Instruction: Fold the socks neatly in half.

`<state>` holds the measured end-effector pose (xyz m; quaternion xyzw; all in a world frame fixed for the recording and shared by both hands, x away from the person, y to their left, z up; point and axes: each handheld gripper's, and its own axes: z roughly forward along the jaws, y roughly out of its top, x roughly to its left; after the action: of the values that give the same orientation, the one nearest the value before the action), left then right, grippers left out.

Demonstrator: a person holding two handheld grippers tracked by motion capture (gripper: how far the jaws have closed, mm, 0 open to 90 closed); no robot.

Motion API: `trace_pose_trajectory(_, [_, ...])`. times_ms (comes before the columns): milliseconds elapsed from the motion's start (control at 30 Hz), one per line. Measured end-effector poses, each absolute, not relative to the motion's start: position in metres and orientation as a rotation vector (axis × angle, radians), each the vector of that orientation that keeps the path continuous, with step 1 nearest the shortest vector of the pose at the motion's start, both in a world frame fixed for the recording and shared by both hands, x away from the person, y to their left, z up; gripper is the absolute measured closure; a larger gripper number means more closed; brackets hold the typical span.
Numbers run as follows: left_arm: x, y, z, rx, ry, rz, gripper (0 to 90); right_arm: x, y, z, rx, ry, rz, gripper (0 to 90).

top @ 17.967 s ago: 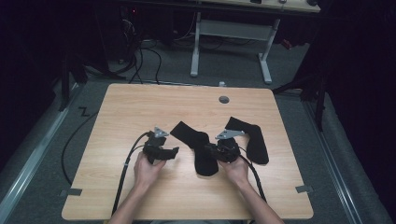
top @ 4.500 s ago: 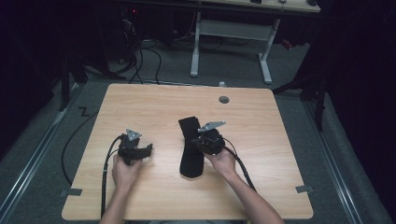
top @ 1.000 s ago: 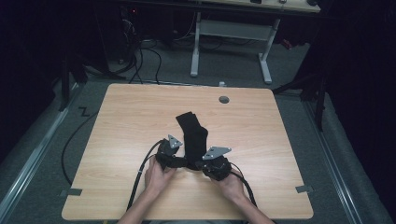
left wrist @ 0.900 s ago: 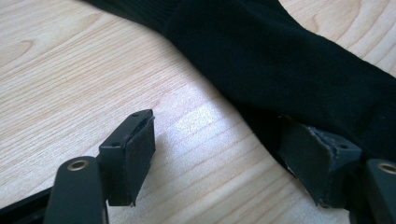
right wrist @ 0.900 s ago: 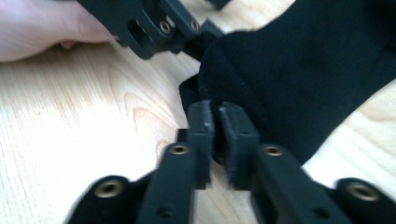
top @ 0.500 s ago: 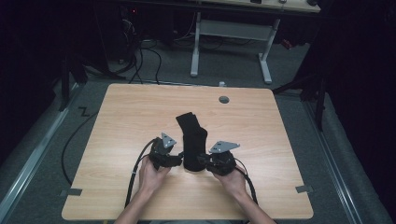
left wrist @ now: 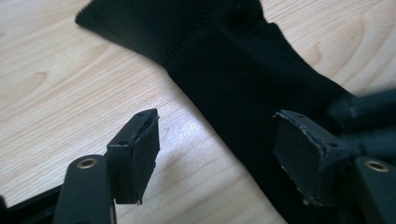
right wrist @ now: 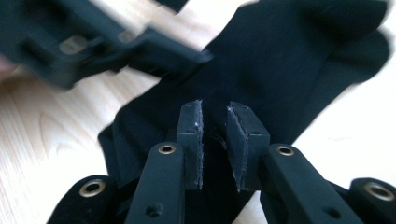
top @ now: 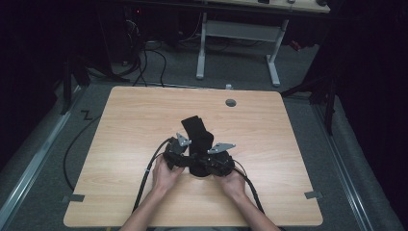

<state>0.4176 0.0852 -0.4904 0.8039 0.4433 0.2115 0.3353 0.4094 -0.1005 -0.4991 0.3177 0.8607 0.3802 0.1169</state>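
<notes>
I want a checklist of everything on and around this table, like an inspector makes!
Surface: light wooden table, with a small round grey cap near its far edge.
Job's things: black socks lying stacked in the middle of the table; how many cannot be told.
Clutter: nothing seen.
Grippers: left gripper open, one jaw over bare wood, the other over the socks. Right gripper jaws nearly together with sock fabric between them, apparently pinching it.
Cables: a black cable trails from each gripper toward the near edge; more lie on the floor.
Surroundings: grey floor, a white desk frame behind, darkness at the sides.
</notes>
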Motion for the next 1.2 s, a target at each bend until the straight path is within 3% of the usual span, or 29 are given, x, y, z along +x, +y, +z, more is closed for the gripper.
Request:
trace_pose_trajectory(333, [0.423, 0.077, -0.498, 2.101, 1.178, 0.574, 32.8, 0.394, -0.114, -0.493, 0.843, 2.554, 1.118, 74.8])
trace_pose_trajectory(567, [0.422, 0.078, -0.499, 2.098, 1.171, 0.571, 32.6, 0.424, -0.123, -0.478, 1.004, 2.413, 1.153, 76.8])
trace_pose_trajectory(700, [0.422, 0.079, -0.5, 2.106, 1.161, 0.566, 32.6, 0.445, -0.119, -0.483, 1.092, 2.353, 1.16, 67.0])
trace_pose_trajectory(933, [0.423, 0.081, -0.501, 2.092, 1.158, 0.535, 32.7, 0.469, -0.111, -0.492, 1.156, 2.335, 1.188, 64.8])
trace_pose_trajectory(1067, [0.424, 0.084, -0.503, 2.072, 1.153, 0.514, 32.7, 0.477, -0.106, -0.492, 1.141, 2.354, 1.204, 71.4])
trace_pose_trajectory(1200, [0.423, 0.085, -0.505, 2.065, 1.136, 0.519, 32.6, 0.482, -0.105, -0.492, 1.135, 2.373, 1.212, 85.0])
